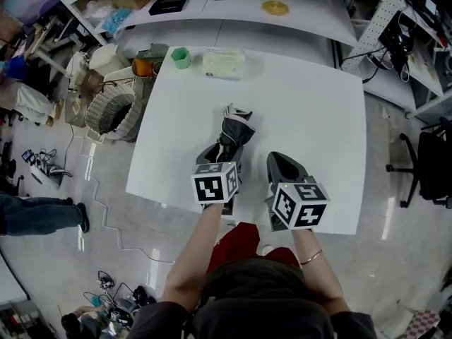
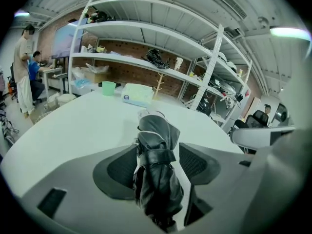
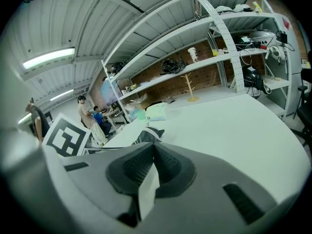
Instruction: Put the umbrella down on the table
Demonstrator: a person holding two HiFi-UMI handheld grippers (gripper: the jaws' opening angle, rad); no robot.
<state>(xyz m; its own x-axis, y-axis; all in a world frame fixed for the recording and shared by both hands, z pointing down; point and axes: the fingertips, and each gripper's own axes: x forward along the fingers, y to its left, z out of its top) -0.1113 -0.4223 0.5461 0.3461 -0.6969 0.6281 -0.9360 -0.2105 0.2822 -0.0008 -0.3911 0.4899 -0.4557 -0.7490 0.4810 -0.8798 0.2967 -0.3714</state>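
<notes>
A folded black umbrella [image 1: 234,127] with white trim lies on the white table [image 1: 311,97], its tip pointing away from me. My left gripper [image 1: 223,158] straddles its near end. In the left gripper view the umbrella [image 2: 155,130] lies between the spread jaws with table showing beside it, so the pads [image 2: 117,167] do not squeeze it. My right gripper [image 1: 280,162] rests just right of the umbrella near the table's front edge. Its jaws meet at the tip [image 3: 152,150] with nothing between them, and the umbrella's end [image 3: 146,135] peeks beyond them.
A green cup [image 1: 181,57] and a pale flat packet [image 1: 224,63] stand at the table's far edge. A woven basket [image 1: 111,111] sits on the floor to the left. Shelving with a yellow stand [image 1: 275,6] lies behind, and an office chair [image 1: 431,162] at the right.
</notes>
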